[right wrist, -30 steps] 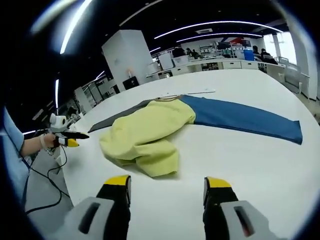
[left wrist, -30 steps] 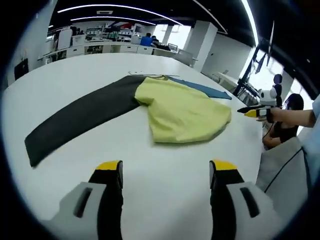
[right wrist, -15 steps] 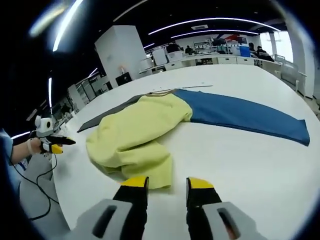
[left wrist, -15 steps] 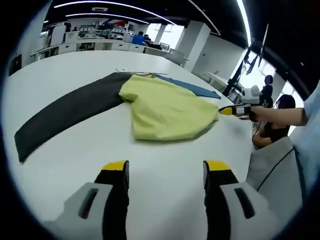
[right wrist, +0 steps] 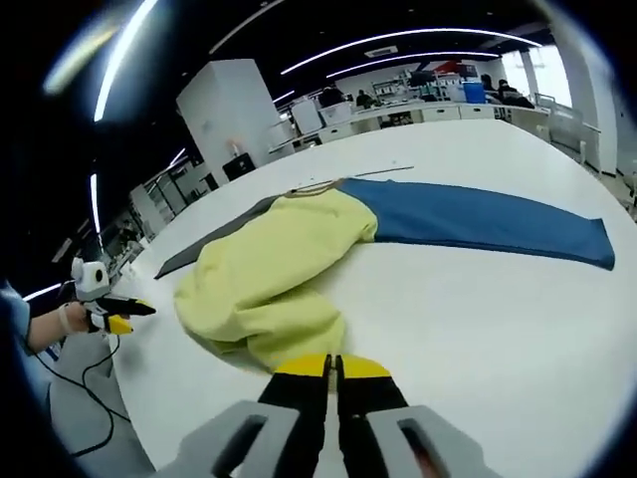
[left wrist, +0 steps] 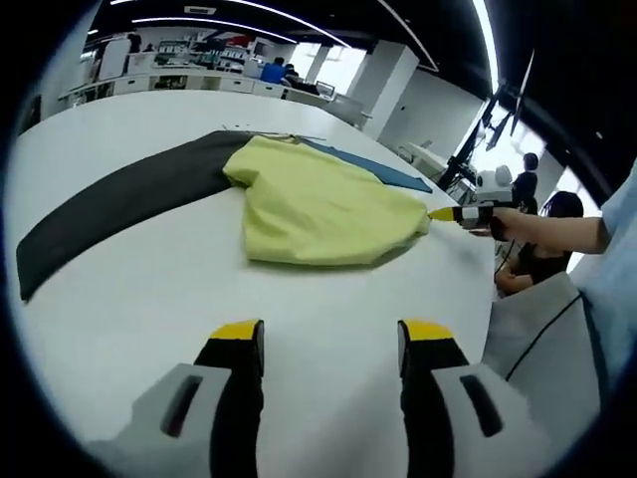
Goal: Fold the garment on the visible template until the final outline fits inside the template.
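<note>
Pinching the near hem of the yellow shirt (right wrist: 274, 284), the right tool (right wrist: 333, 366) is closed on it; the left tool (left wrist: 323, 344) hangs wide above bare tabletop (left wrist: 149, 289). Thin grab might slip, leaving the shirt bunched across the dark strip (left wrist: 109, 204) and blue strip (right wrist: 478, 224).

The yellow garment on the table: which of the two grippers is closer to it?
Right. The right gripper has its jaws shut at the edge of the yellow garment. The left gripper is open, back from it with bare table between.
</note>
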Available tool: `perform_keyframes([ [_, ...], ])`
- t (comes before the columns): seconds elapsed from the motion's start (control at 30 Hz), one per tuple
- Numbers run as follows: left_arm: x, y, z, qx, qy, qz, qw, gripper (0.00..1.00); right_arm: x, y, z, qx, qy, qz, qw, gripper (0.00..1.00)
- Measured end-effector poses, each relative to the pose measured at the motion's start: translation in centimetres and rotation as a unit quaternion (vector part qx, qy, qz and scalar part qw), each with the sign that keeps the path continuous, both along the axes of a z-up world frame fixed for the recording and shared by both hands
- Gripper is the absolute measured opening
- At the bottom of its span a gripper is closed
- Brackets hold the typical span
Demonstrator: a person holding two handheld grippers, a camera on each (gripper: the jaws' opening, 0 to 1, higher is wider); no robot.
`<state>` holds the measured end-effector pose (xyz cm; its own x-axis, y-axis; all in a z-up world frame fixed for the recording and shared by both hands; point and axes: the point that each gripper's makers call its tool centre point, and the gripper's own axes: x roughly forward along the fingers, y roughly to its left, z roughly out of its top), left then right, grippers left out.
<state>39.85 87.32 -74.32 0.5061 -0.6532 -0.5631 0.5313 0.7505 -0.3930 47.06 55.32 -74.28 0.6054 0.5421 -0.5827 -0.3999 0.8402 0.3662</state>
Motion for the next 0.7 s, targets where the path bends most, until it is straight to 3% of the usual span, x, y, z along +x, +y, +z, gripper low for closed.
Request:
perform_keyframes([
  [0.43, 4.2, -0.3, -0.7, 0.01, 0.01, 0.036, 0.9993, 0.45, -2.0, -0.4, 1.2, 0.014, -0.006, -0.009, 0.9998, 0.0],
  [0.53, 5.3, -1.0, -0.6, -0.01, 0.011, 0.045, 0.9989, 0.44, -2.5, -0.5, 1.2, 0.014, -0.006, -0.009, 0.9998, 0.0],
  [0.7, 6.6, -0.8, -0.8, -0.005, 0.009, 0.058, 0.9982, 0.42, -3.0, -0.6, 1.3, 0.015, -0.007, -0.007, 0.9998, 0.0],
])
